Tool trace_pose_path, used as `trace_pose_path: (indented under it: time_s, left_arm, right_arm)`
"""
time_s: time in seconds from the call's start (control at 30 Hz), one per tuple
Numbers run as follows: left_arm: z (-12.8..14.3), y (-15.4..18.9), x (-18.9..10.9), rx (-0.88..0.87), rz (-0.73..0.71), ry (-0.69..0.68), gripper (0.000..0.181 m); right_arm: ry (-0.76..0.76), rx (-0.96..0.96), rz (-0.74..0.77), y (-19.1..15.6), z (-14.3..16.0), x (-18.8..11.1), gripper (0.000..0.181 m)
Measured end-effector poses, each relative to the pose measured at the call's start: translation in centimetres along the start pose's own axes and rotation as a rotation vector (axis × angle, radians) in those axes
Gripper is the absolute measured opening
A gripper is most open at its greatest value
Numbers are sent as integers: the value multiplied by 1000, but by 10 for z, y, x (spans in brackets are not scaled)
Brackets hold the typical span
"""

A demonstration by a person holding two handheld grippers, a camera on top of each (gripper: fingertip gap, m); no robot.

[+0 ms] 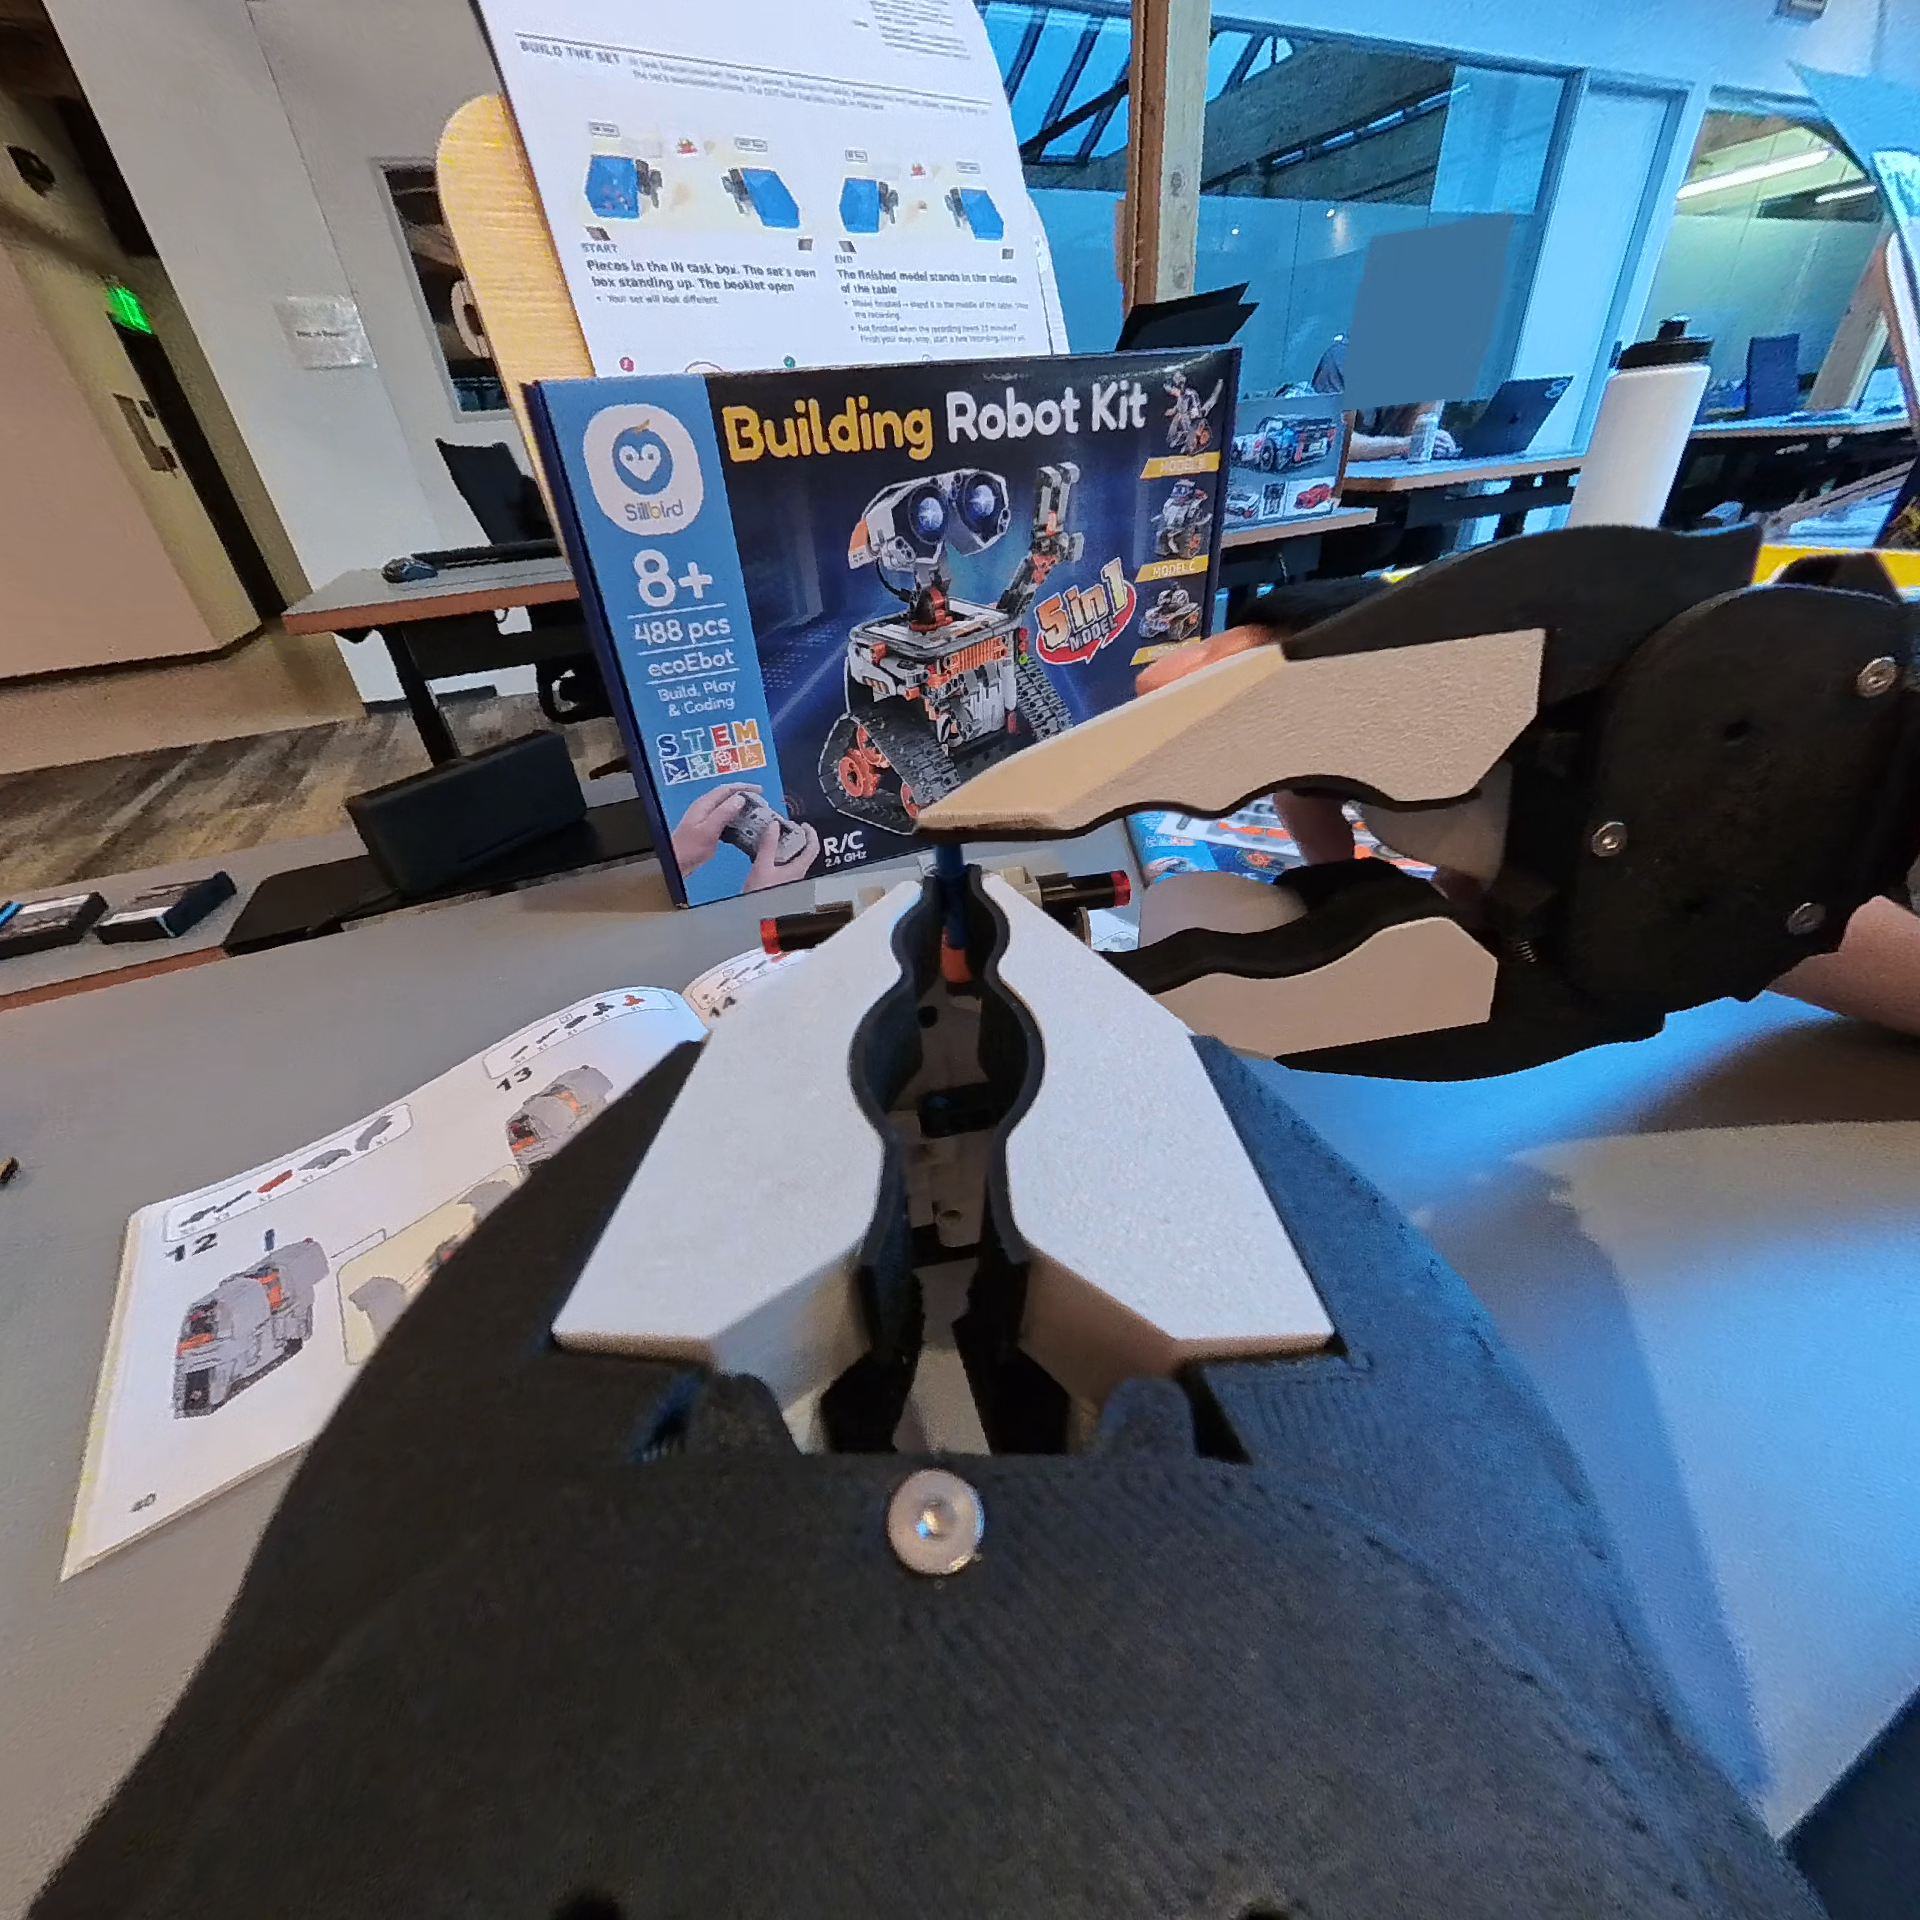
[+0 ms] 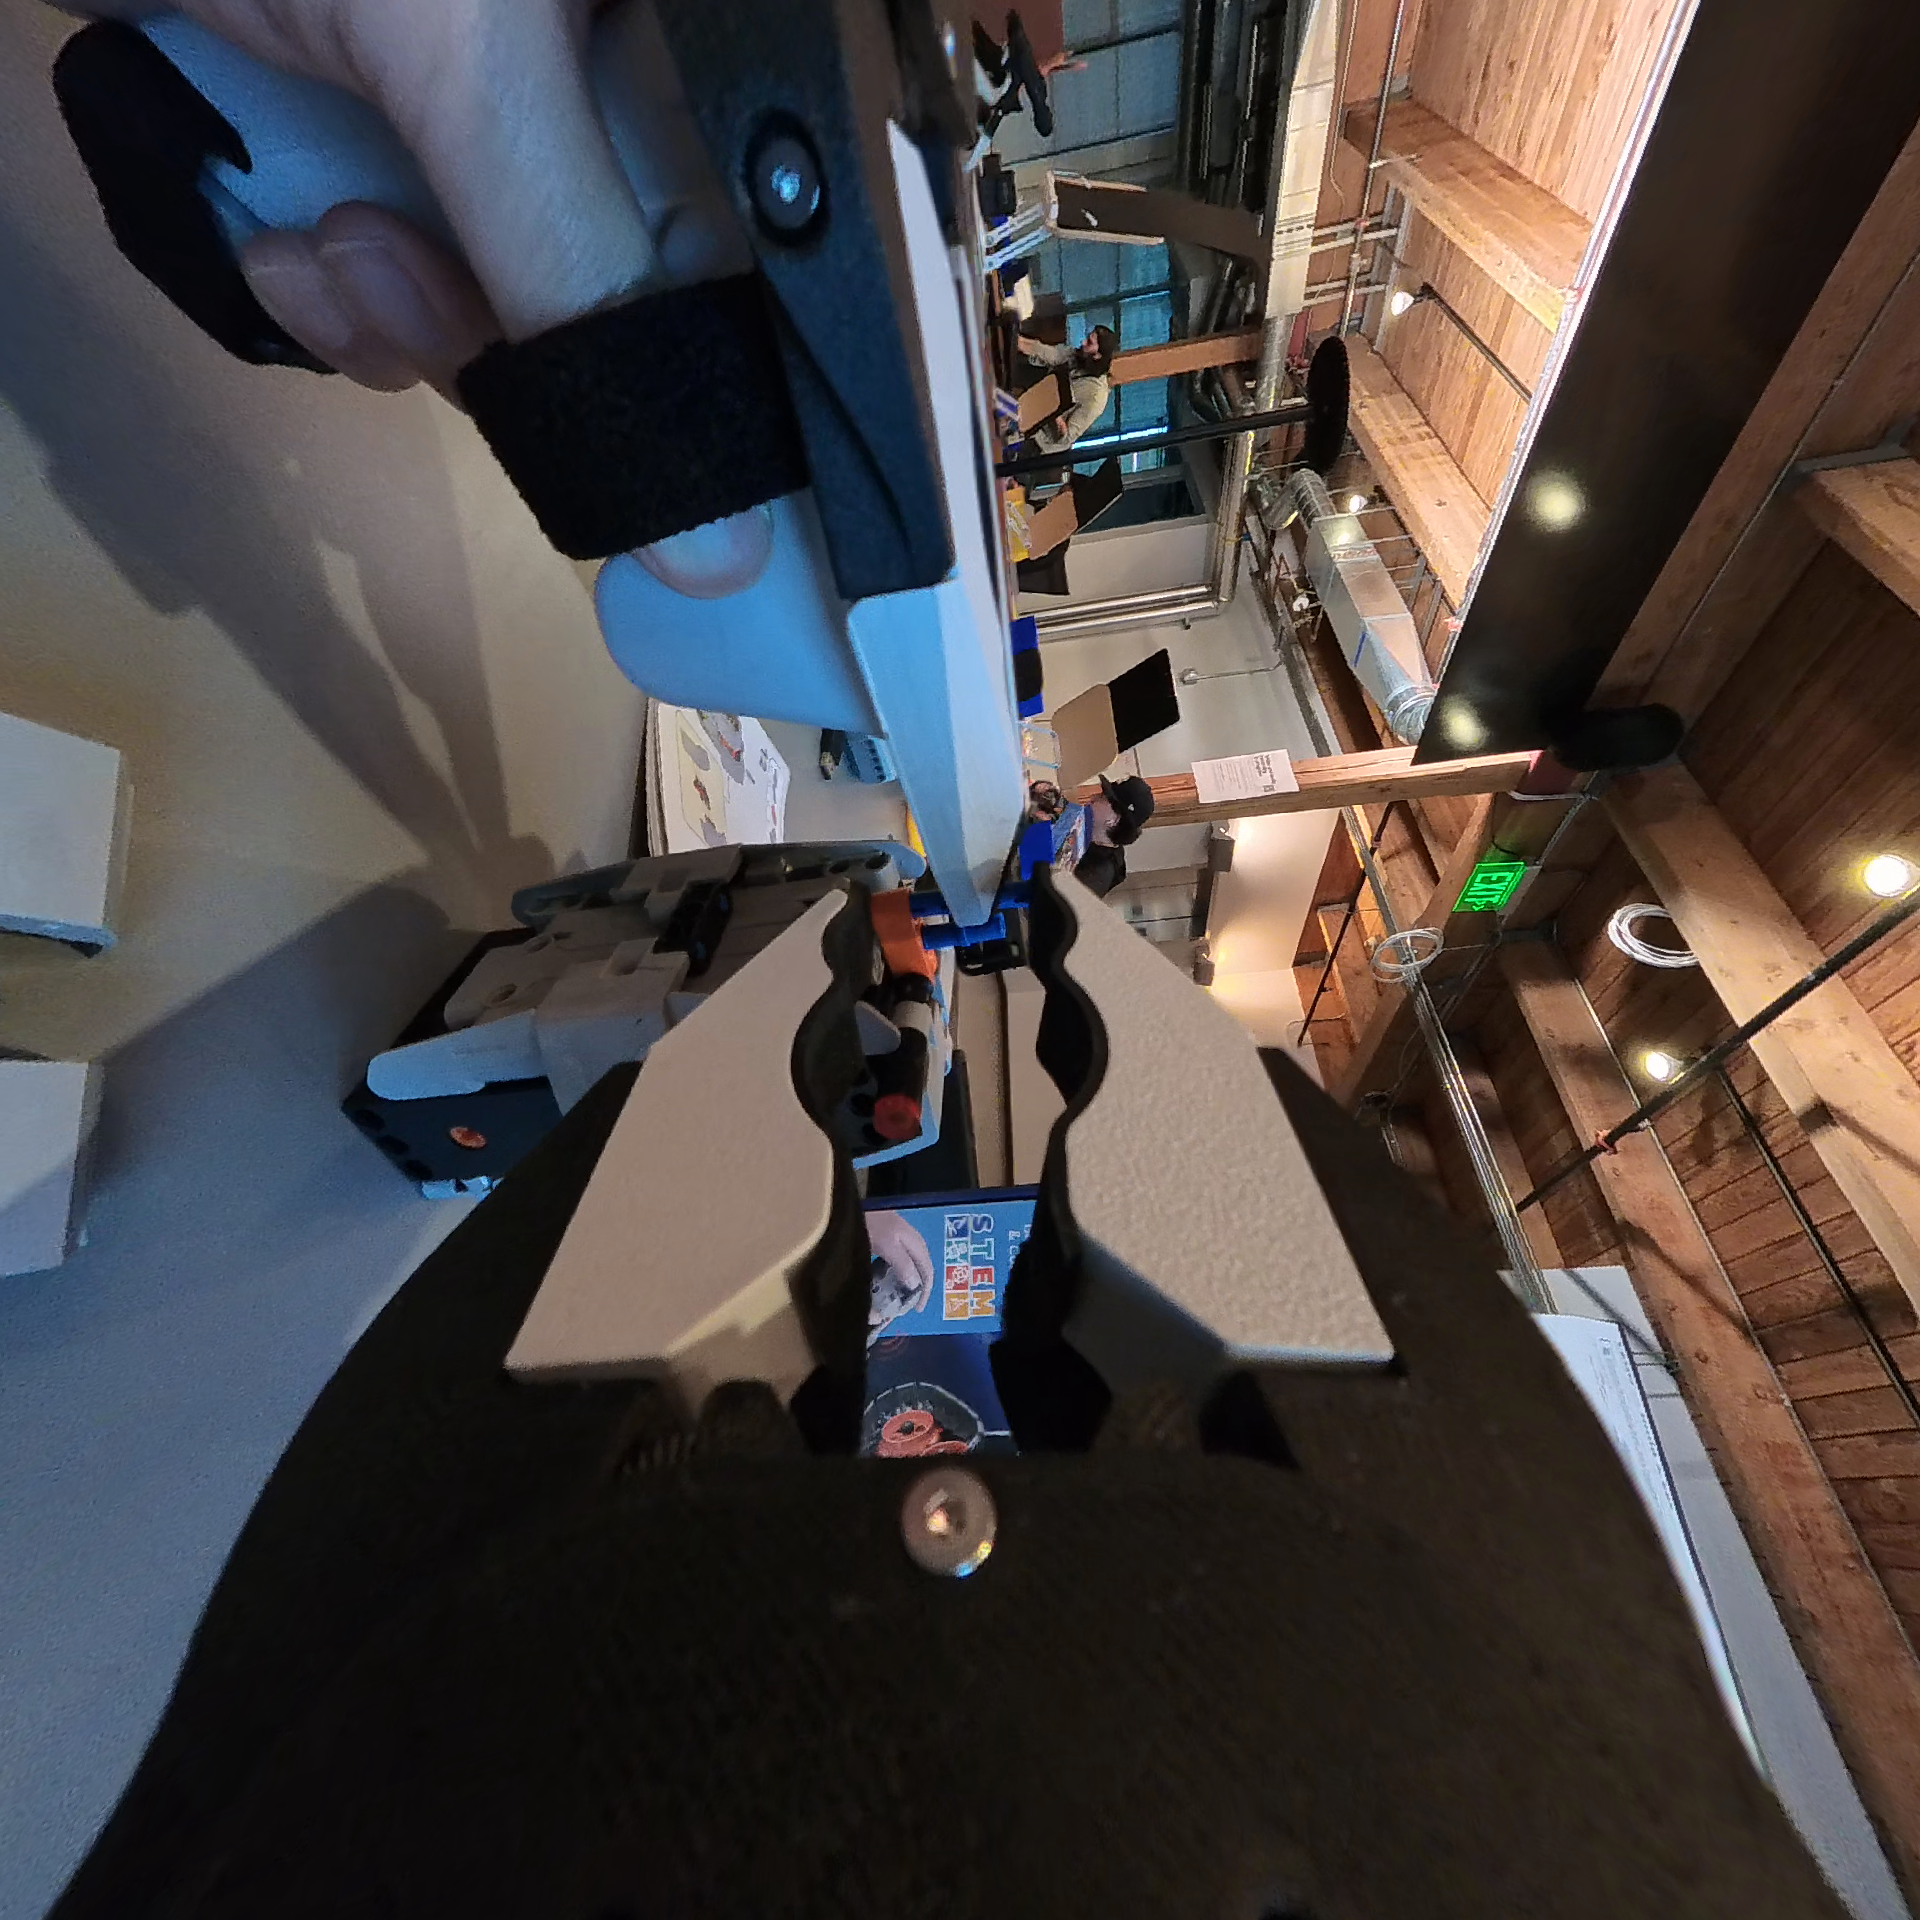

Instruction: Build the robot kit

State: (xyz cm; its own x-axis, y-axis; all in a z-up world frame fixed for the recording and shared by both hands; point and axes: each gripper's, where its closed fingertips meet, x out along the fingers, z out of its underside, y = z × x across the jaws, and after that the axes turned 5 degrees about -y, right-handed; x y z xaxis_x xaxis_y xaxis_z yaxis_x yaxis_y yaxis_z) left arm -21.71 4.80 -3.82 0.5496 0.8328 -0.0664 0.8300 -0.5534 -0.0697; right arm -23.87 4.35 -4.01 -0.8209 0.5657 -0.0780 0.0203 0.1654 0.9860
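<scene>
My left gripper is shut on a thin blue pin that sticks up from a grey, black and orange brick model lying on the table. Black pins with red ends jut out on both sides of the model. My right gripper comes in from the right, its jaws a narrow gap apart. An orange part and the blue pin sit between them. Its upper finger touches the pin's top end. The left gripper shows edge-on in the right wrist view.
A blue robot kit box stands upright just behind the model. A printed sheet stands behind the box. An open instruction booklet lies at the left on the grey table. Two small black cases lie far left. The grippers are tip to tip, or close to it.
</scene>
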Motion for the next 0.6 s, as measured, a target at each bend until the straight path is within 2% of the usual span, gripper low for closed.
trace_pose_path:
  time_s: [0.1, 0.6]
  left_arm:
    - [0, 0, 0, -43, 19, 11, 2]
    - [-1, 0, 2, -4, -2, 13, 2]
  right_arm:
    - [-7, 3, -6, 0, 1, 0, 29]
    - [-48, -101, 25, 0, 2, 1, 30]
